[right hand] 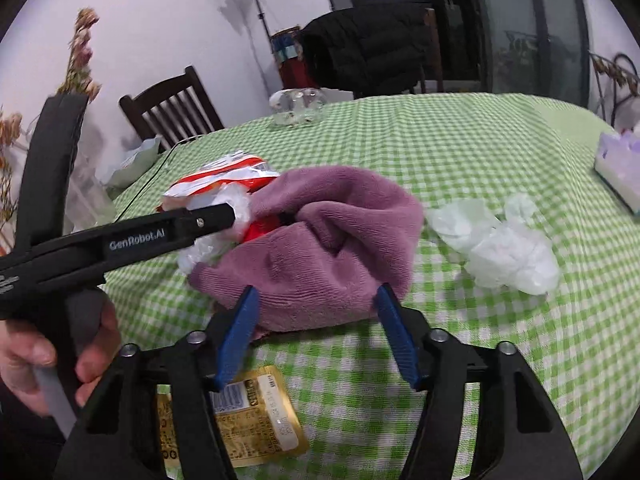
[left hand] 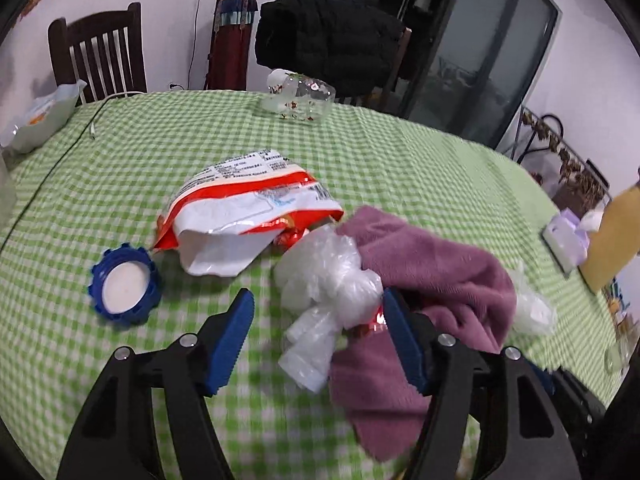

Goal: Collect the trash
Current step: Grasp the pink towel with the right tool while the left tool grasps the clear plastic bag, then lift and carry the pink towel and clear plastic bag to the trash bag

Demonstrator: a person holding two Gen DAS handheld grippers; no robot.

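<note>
Plastic wad (left hand: 328, 280) between left gripper (left hand: 316, 312) fingers — unpinched.

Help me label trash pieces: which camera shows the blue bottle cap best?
The left wrist view: the blue bottle cap lies in plain sight on the green checked tablecloth, white inside facing up, beside the red-and-white snack bag. The right wrist view does not show it.

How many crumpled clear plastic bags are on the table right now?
2. One clear plastic bag lies between the left gripper's open fingers, against the purple cloth. The other sits right of the cloth. More may hide under it.
</note>
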